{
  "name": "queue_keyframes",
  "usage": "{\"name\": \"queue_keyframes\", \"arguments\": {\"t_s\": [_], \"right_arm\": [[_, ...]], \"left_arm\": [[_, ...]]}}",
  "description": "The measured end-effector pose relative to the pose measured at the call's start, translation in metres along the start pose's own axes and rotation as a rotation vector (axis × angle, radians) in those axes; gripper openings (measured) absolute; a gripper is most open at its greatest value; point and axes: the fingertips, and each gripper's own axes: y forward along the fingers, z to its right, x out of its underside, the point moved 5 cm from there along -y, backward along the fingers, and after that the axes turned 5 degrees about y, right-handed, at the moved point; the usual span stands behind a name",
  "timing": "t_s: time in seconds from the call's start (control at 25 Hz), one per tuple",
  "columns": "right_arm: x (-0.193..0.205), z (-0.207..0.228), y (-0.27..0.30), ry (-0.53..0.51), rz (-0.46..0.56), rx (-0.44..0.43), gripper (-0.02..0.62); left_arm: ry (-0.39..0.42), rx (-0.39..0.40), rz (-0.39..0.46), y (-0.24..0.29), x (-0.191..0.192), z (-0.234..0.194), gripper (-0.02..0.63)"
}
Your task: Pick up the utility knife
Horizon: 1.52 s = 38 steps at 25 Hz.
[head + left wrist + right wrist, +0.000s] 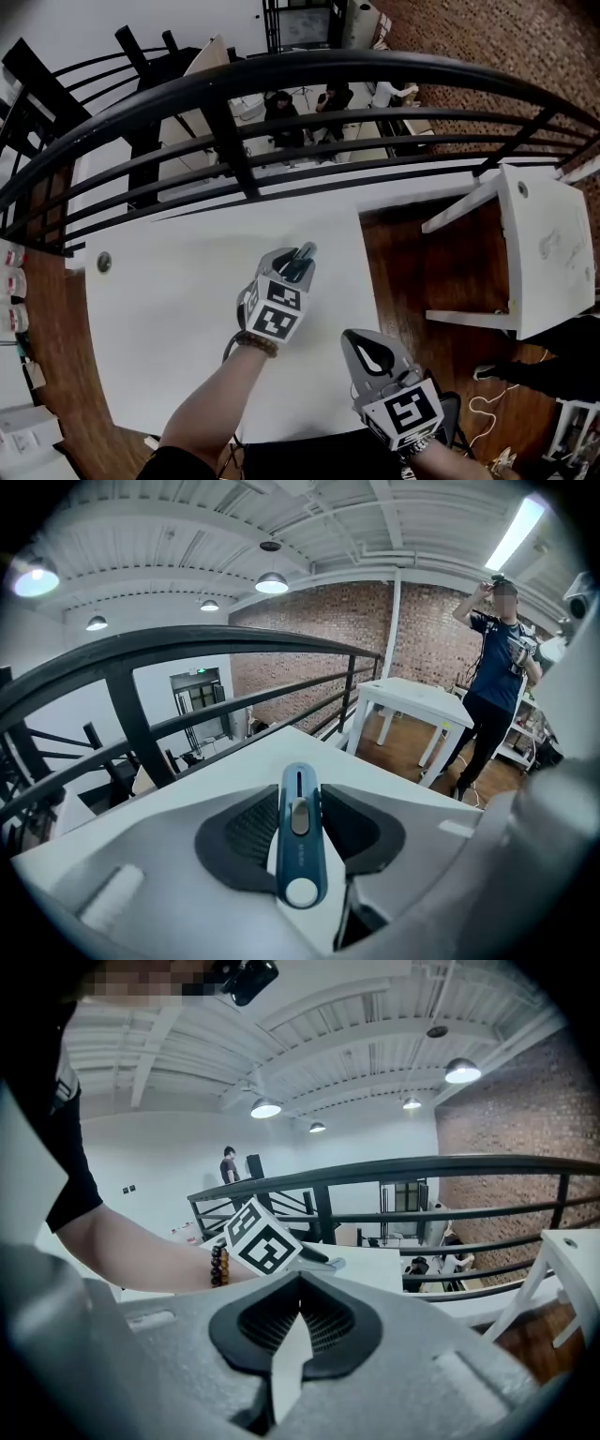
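The utility knife (300, 836) is slim and blue, with a slider on top and a white round end towards the camera. My left gripper (300, 803) is shut on it, the dark pads (246, 834) pressing on both its sides. In the head view the left gripper (302, 257) hangs over the white table (178, 300) near its far right part, and the knife's (300, 265) blue tip shows between the fingers. My right gripper (362, 337) hovers at the table's near right corner, shut and holding nothing. The right gripper view shows its own tips (300, 1281) touching, and the left gripper's marker cube (264, 1239) beyond.
A black railing (281, 80) curves along the table's far side, with people on a lower floor behind it. A second white table (548, 253) stands to the right across a wooden floor. A person (495, 658) stands beyond that table. Shelves with boxes (11, 281) line the left edge.
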Motion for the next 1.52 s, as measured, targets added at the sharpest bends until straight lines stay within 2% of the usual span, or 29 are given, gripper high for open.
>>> {"name": "queue_keyframes", "arguments": {"t_s": [0.28, 0.6, 1.04, 1.28, 1.52], "right_arm": [[-0.011, -0.035, -0.039, -0.065, 0.054, -0.064, -0.008], [-0.014, -0.074, -0.12, -0.157, 0.154, -0.17, -0.008], [0.006, -0.153, -0.211, -0.253, 0.272, -0.272, -0.008], [0.011, -0.183, -0.229, -0.268, 0.308, -0.299, -0.008], [0.015, -0.216, -0.225, -0.269, 0.313, -0.295, -0.008]], "left_arm": [[-0.006, -0.069, 0.038, -0.075, -0.006, 0.031, 0.16], [-0.001, -0.191, 0.117, -0.178, -0.024, 0.103, 0.16], [0.007, -0.337, 0.222, -0.326, -0.002, 0.192, 0.16], [0.011, -0.383, 0.264, -0.378, 0.009, 0.215, 0.159], [0.009, -0.394, 0.294, -0.417, 0.031, 0.215, 0.158]]}}
